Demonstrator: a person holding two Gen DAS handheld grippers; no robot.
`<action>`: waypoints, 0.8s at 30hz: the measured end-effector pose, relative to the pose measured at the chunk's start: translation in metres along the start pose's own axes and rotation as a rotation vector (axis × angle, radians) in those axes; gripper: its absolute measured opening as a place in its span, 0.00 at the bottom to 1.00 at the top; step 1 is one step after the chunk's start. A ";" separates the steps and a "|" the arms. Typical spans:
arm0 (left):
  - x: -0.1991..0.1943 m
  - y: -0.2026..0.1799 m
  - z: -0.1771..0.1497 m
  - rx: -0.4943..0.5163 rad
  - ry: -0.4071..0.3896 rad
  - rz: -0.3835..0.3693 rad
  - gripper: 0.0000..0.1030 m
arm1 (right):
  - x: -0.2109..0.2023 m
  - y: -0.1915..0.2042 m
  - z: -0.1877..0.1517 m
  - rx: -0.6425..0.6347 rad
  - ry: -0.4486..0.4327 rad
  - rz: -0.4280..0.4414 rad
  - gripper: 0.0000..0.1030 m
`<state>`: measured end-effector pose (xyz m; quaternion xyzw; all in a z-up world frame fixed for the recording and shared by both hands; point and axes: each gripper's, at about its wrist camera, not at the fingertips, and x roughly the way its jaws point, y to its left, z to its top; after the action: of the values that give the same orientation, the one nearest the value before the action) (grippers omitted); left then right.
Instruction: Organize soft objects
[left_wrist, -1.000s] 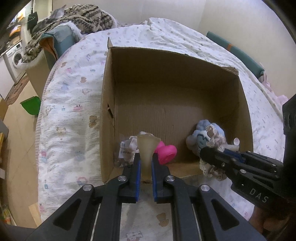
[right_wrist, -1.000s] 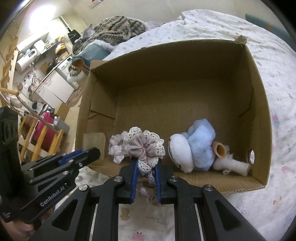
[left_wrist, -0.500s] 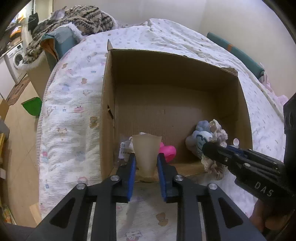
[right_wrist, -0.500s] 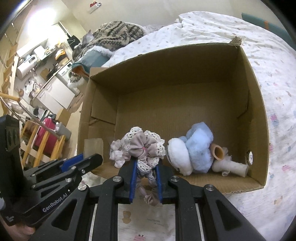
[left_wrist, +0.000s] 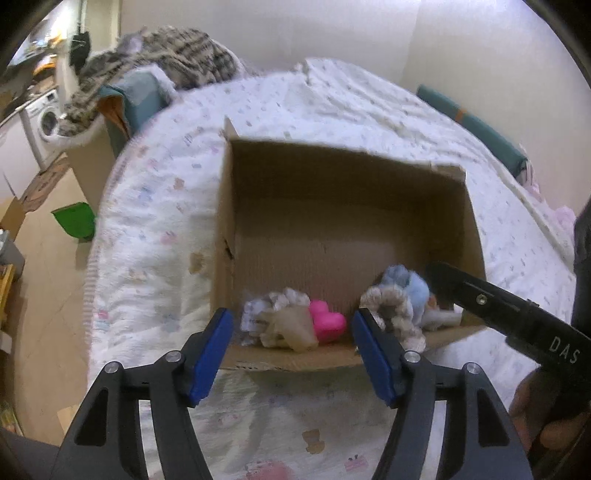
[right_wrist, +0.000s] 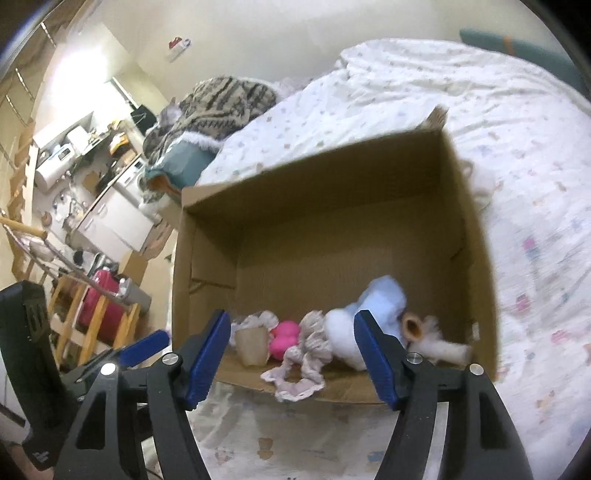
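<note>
On the bed (left_wrist: 147, 258), covered by a white printed quilt, lies a cardboard box (left_wrist: 332, 192) with its open side facing both cameras. The left tool (left_wrist: 291, 354) hangs just before the box's near edge with its blue-padded jaws spread wide and nothing between them. Along that near edge, going from left to right in the left wrist view, sit a crumpled whitish cloth (left_wrist: 255, 314), a beige soft piece (left_wrist: 291, 326) touching it, a pink heart-shaped toy (left_wrist: 327, 321) just beside that, then a lace-edged scrunchie (left_wrist: 391, 310) spilling partly over the box's lip, and a pale blue and white plush (left_wrist: 410, 284) pressed against it in the right corner. The right tool (right_wrist: 291, 354) is likewise wide open and empty, poised just before the same edge, with the scrunchie (right_wrist: 303, 365) lying loose below its gap and the plush (right_wrist: 373, 306) behind its right finger.
</note>
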<state>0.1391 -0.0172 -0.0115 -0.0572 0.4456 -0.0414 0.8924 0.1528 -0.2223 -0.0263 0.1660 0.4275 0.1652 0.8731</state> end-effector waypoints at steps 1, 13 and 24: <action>-0.005 0.001 0.001 -0.005 -0.013 0.010 0.63 | -0.006 -0.001 0.001 0.005 -0.010 -0.012 0.71; -0.050 0.010 -0.003 0.013 -0.056 0.050 0.85 | -0.061 0.013 -0.014 -0.072 -0.028 -0.103 0.95; -0.079 0.018 -0.032 0.031 -0.084 0.080 0.99 | -0.089 0.022 -0.044 -0.108 -0.103 -0.182 1.00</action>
<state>0.0661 0.0082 0.0295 -0.0274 0.4090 -0.0102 0.9121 0.0628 -0.2349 0.0194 0.0873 0.3858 0.0991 0.9131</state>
